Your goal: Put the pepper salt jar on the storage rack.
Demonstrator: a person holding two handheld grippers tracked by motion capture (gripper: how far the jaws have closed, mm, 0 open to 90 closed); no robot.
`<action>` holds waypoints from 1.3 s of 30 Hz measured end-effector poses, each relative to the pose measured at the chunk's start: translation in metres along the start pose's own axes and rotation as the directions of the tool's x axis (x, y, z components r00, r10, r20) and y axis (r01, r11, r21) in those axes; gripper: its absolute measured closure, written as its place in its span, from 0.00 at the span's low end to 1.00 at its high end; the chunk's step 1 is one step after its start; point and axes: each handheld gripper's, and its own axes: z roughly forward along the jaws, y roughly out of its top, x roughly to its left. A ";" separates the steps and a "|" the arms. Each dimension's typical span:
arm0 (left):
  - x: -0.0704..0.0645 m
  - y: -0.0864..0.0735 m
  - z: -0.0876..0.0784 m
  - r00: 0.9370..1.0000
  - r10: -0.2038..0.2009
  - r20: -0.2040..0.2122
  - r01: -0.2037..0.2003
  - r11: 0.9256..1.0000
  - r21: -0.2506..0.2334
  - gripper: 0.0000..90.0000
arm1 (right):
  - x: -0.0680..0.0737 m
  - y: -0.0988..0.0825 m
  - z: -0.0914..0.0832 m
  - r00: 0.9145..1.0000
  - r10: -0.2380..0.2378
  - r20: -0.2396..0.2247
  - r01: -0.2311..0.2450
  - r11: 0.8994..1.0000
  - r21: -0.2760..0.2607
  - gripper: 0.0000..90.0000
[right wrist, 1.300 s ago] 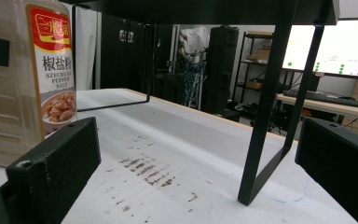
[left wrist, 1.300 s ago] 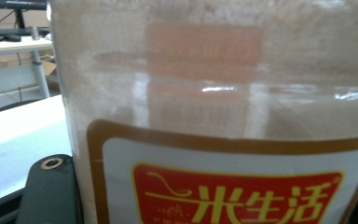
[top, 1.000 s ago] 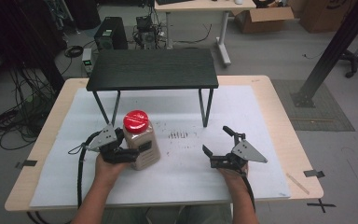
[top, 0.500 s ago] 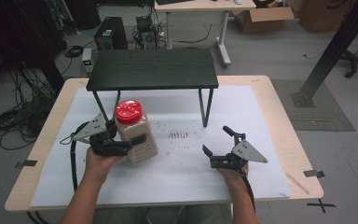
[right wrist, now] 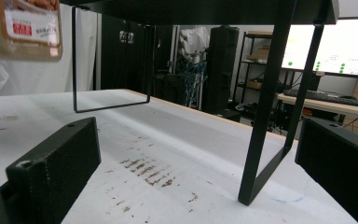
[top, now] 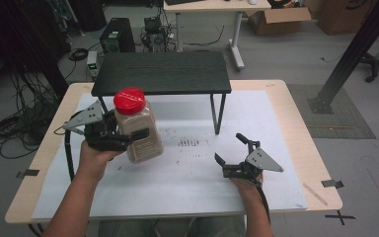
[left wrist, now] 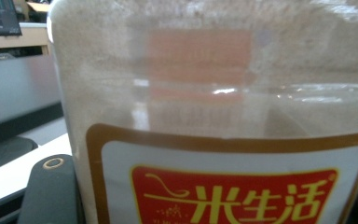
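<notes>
The red-lidded jar (top: 138, 129) was gripped by the left gripper (top: 131, 139), lifted clear above the table (top: 286, 113) at its left, near the black shelf (top: 163, 72). The right gripper (top: 230, 149) was kept spread, nothing between its jaws.

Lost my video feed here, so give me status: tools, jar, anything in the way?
Left tool shut on red-lidded jar, held above the table. Right tool open, empty, low over the white mat. Black shelf stands just behind the jar.
</notes>
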 end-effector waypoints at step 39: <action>0.047 0.108 0.004 0.996 0.085 0.037 -0.084 0.996 -0.012 0.28 | -0.002 0.000 0.000 1.000 0.016 0.000 -0.016 1.000 0.003 0.00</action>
